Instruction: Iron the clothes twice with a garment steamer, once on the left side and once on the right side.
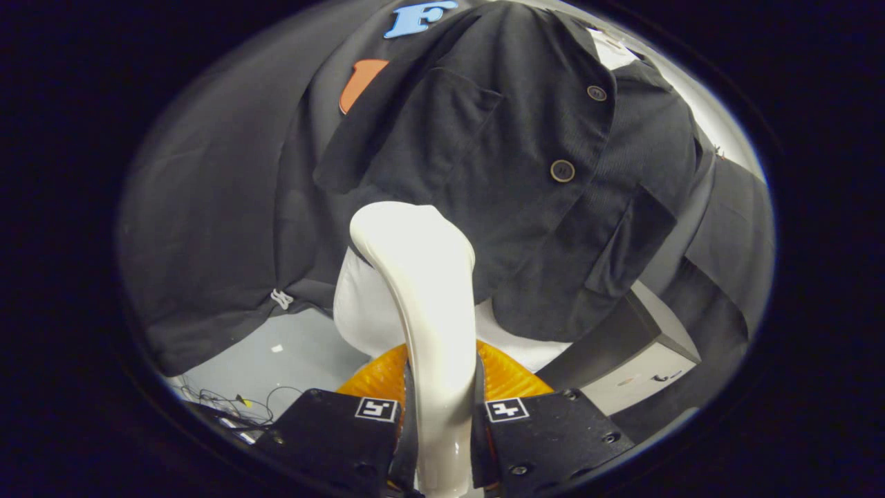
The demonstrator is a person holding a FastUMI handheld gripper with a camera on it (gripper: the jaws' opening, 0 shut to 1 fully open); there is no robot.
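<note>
Showing a dark shirt (525,173) hung before the black cloth wall (221,207), with the steamer (422,290) raised in front of its lower half. The shirt's hem (546,325) ends above a pale floor (290,349); its near-left edge falls just beyond the steamer's head, and its right edge lies close to a grey cabinet (643,353) that stands low on the right. Two buttons (562,171) run up the placket, right of the steamer and well above it. A chest pocket (442,124) sits far above the steamer's head.

Open room lies to the lower left, where bare floor shows between the wall cloth's bottom edge and the steamer; loose wires (228,401) lie there, near the left finger. To the right the cabinet and a fold of cloth narrow the space.

The gripper (442,422) is closed narrowly on the steamer's white handle, both fingers (346,436) pressing its sides, one left and one right. An orange ribbed part (377,377) of the steamer shows just beyond the fingers. The white head curves up and away from the fingers and overlaps the shirt's lower front; whether it touches the fabric cannot be told.
</note>
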